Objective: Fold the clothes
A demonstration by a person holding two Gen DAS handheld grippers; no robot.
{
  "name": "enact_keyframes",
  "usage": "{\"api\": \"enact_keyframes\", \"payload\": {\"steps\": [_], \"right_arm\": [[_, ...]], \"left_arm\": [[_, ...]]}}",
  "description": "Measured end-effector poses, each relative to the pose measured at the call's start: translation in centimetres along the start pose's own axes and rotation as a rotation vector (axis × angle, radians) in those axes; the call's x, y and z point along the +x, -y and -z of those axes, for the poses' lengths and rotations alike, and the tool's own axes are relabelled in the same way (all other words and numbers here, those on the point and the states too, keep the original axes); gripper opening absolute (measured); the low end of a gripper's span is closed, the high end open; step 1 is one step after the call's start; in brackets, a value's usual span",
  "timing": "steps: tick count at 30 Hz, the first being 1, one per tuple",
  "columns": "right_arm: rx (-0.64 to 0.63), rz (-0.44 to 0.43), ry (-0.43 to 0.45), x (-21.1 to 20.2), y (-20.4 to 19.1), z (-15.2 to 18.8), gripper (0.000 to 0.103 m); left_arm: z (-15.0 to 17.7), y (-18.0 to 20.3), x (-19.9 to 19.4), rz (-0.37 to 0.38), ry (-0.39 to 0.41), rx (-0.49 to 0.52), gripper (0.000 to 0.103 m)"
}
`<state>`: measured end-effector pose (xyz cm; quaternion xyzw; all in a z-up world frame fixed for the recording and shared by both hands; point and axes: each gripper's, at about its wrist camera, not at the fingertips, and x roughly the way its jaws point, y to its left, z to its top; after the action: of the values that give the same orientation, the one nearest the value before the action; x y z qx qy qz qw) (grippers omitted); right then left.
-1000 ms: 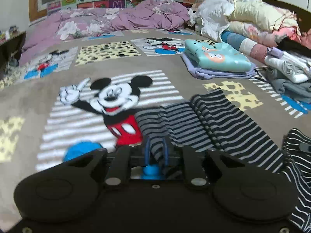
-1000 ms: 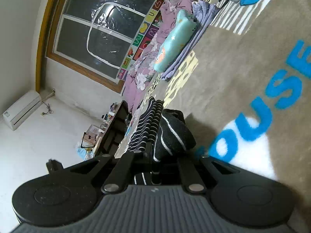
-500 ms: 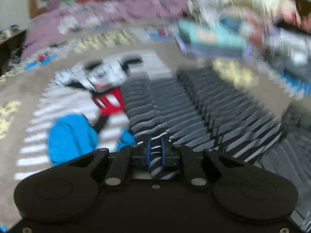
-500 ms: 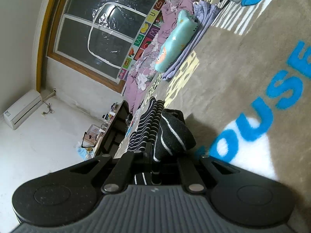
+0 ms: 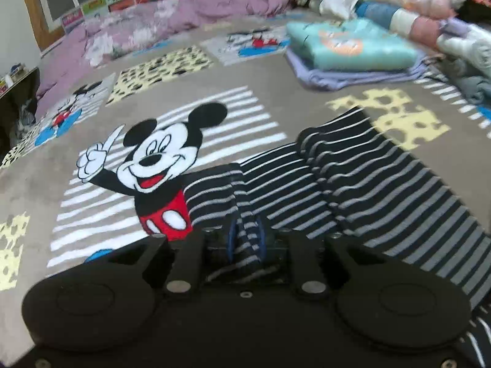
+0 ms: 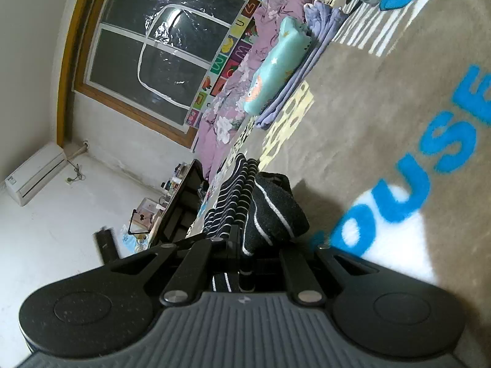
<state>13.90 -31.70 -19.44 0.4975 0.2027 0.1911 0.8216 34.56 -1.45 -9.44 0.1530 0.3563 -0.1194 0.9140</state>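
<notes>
Left claw (image 5: 244,235) opening, striped garment (image 5: 353,184) fold between its pads, right claw (image 6: 245,254) clamped on same garment

A bed covered by a cartoon-mouse blanket (image 5: 46,181) carries a striped garment (image 5: 368,184) near right, folded clothes (image 5: 353,49) far right, purple quilt (image 5: 190,15) far.

Blk gripper (image 5: 245,239), blue pads, silver screws
</notes>
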Motion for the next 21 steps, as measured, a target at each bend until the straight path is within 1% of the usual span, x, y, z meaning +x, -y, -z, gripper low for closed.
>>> {"api": "enact_keyframes", "payload": {"steps": [3, 5, 7, 10, 12, 13, 15, 16, 17, 18, 19, 21], "right_arm": [[0.004, -0.001, -0.004, 0.1, 0.1, 0.0, 0.010], [0.007, -0.003, -0.006, 0.1, 0.1, 0.0, 0.010], [0.009, -0.005, -0.007, 0.1, 0.2, 0.0, 0.010], [0.009, -0.005, -0.007, 0.1, 0.2, 0.0, 0.010], [0.009, -0.005, -0.008, 0.1, 0.2, 0.0, 0.010], [0.009, -0.006, -0.009, 0.1, 0.2, 0.0, 0.010], [0.010, -0.006, -0.009, 0.1, 0.2, 0.0, 0.010], [0.010, -0.005, -0.009, 0.1, 0.2, 0.0, 0.010], [0.010, -0.005, -0.009, 0.1, 0.2, 0.0, 0.010], [0.010, -0.005, -0.009, 0.1, 0.2, 0.0, 0.010], [0.009, -0.005, -0.008, 0.1, 0.2, 0.0, 0.010], [0.010, -0.005, -0.008, 0.1, 0.1, 0.0, 0.010]], "left_arm": [[-0.6, 0.0, 1.4, -0.031, -0.025, 0.010, 0.020], [-0.8, 0.0, 1.6, -0.045, -0.022, 0.010, 0.009], [-1.0, -0.2, 1.1, -0.051, -0.002, -0.012, 0.006], [-1.6, -0.4, 0.1, -0.016, 0.038, -0.071, 0.006], [-1.9, -0.6, 0.9, 0.004, 0.018, -0.099, 0.006], [-1.9, -0.5, 1.7, 0.013, -0.008, -0.108, 0.006], [-1.5, -0.5, 2.8, 0.040, -0.037, -0.110, 0.005], [-1.6, -0.7, 2.6, 0.055, -0.039, -0.118, 0.005], [-1.7, -1.0, 2.2, 0.070, -0.037, -0.129, 0.007], [-1.8, -1.5, 1.4, 0.082, -0.023, -0.149, 0.017], [-1.6, -2.1, 0.2, 0.083, 0.010, -0.170, 0.026], [-0.7, -3.2, -2.6, 0.096, 0.075, -0.202, 0.026]]}}
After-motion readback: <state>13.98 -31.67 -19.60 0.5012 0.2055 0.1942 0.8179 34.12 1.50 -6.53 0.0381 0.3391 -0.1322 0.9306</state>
